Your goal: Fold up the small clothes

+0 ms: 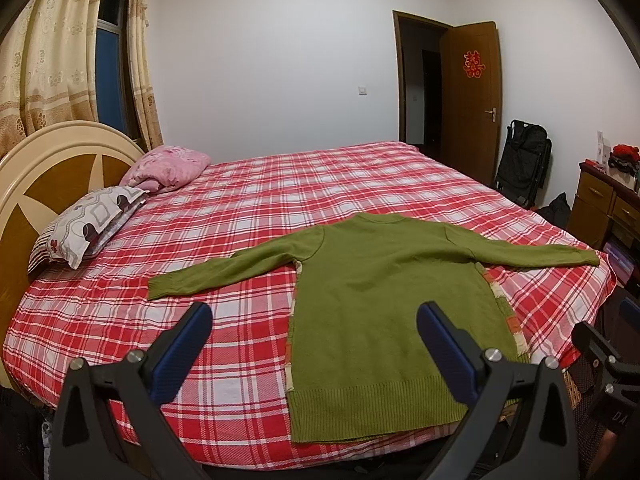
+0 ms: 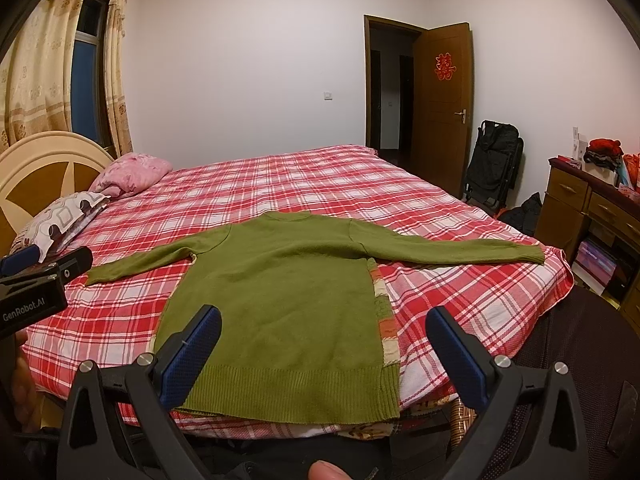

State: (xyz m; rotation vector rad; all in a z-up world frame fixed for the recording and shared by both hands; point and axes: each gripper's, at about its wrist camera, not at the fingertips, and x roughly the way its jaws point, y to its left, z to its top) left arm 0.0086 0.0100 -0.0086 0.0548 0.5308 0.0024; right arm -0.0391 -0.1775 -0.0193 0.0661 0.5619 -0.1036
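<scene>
A small olive-green knit sweater [image 1: 384,304] lies flat on the red plaid bed [image 1: 240,208], back up, both sleeves spread sideways and its ribbed hem at the near edge. Striped lining shows along its side seams. My left gripper [image 1: 314,320] hovers open above the hem's left part, holding nothing. In the right wrist view the same sweater [image 2: 280,300] fills the middle, and my right gripper [image 2: 324,324] stands open over the hem, empty. The left gripper's body [image 2: 36,280] shows at that view's left edge.
Two pillows [image 1: 100,220] lie by the round headboard [image 1: 52,168] at the left. A wooden dresser [image 2: 592,216] and a black folded stroller [image 2: 496,164] stand at the right, near an open door [image 2: 440,104]. A fingertip [image 2: 326,470] shows at the bottom edge.
</scene>
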